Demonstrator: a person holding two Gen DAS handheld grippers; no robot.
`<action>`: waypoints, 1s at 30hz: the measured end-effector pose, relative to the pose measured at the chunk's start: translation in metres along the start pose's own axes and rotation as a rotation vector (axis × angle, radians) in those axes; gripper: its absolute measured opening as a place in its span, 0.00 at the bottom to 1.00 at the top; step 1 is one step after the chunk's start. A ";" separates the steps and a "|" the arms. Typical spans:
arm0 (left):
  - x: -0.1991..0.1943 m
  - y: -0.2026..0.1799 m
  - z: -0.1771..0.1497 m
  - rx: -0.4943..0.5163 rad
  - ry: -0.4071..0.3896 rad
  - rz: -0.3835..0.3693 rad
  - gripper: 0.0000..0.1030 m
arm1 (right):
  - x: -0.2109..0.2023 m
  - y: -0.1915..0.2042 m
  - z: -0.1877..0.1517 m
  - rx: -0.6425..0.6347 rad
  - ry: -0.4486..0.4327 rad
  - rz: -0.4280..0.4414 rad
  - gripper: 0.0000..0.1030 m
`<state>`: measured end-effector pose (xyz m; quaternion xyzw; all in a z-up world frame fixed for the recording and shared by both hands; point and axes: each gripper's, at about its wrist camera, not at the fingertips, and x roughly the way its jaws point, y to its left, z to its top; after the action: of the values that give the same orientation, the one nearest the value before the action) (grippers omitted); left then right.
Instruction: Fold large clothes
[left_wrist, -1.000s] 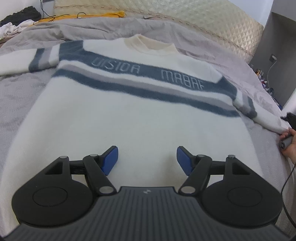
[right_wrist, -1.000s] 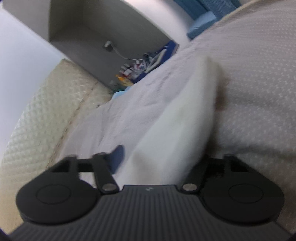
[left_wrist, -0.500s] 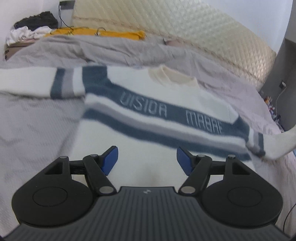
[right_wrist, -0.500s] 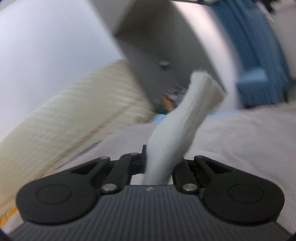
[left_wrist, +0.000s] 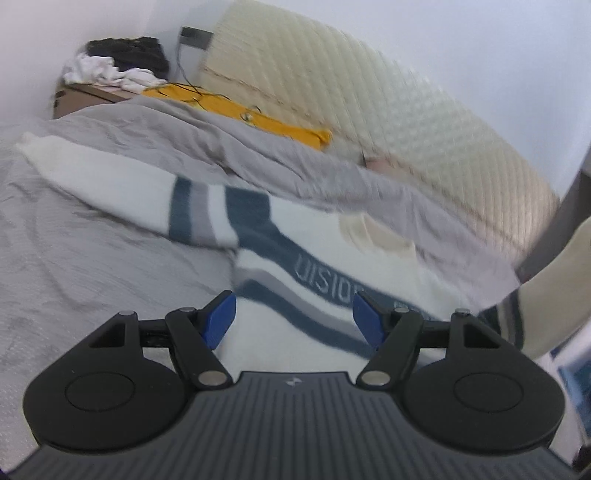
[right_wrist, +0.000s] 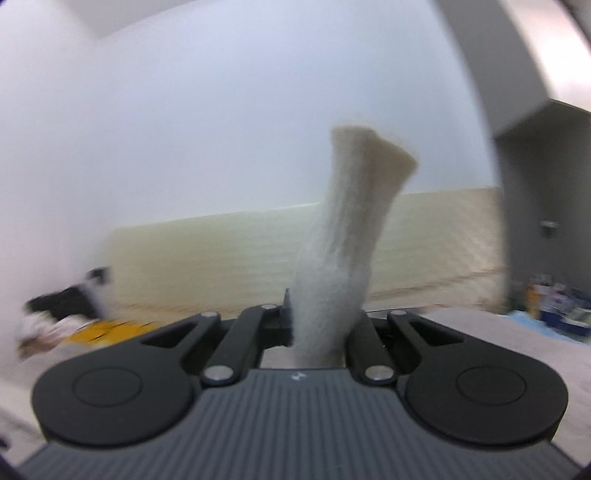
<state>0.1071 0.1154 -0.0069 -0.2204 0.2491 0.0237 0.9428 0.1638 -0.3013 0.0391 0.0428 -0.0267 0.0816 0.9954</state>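
So the right claw (right_wrist: 321, 325) is sitting clamped on the sweater's sleeve (right_wrist: 343, 258), jaws squeezed together on the white knit. The cuff end is sticking straight up past the fingers and flaring a bit at the top. Behind it a cream headboard (right_wrist: 229, 258) is running across, with a plain wall above and something yellow lying low off to the claw's left, all pretty blurry.

The left claw (left_wrist: 293, 319) is hanging with its blue pads (left_wrist: 219, 317) spread apart, nothing between them. Right under and ahead of it the sweater (left_wrist: 325, 291) is lying flat on the grey bed (left_wrist: 74, 266), its blue and grey chest stripe crossing between the fingers. Its other sleeve (left_wrist: 110, 184) is stretching away to the claw's left. Over on the far right the gripped sleeve is lifting off the bed. A yellow cloth (left_wrist: 236, 114) is lying further back by the headboard.
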 end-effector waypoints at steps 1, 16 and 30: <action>-0.003 0.007 0.003 -0.026 -0.013 0.007 0.72 | 0.000 0.018 -0.006 -0.022 0.018 0.038 0.09; 0.016 0.053 0.007 -0.146 0.030 0.010 0.72 | 0.004 0.175 -0.182 -0.278 0.526 0.334 0.12; 0.029 0.020 -0.011 0.011 0.117 -0.153 0.72 | -0.038 0.155 -0.169 -0.175 0.683 0.488 0.63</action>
<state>0.1245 0.1265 -0.0379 -0.2349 0.2863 -0.0628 0.9268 0.1084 -0.1396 -0.1192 -0.0786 0.2881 0.3218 0.8985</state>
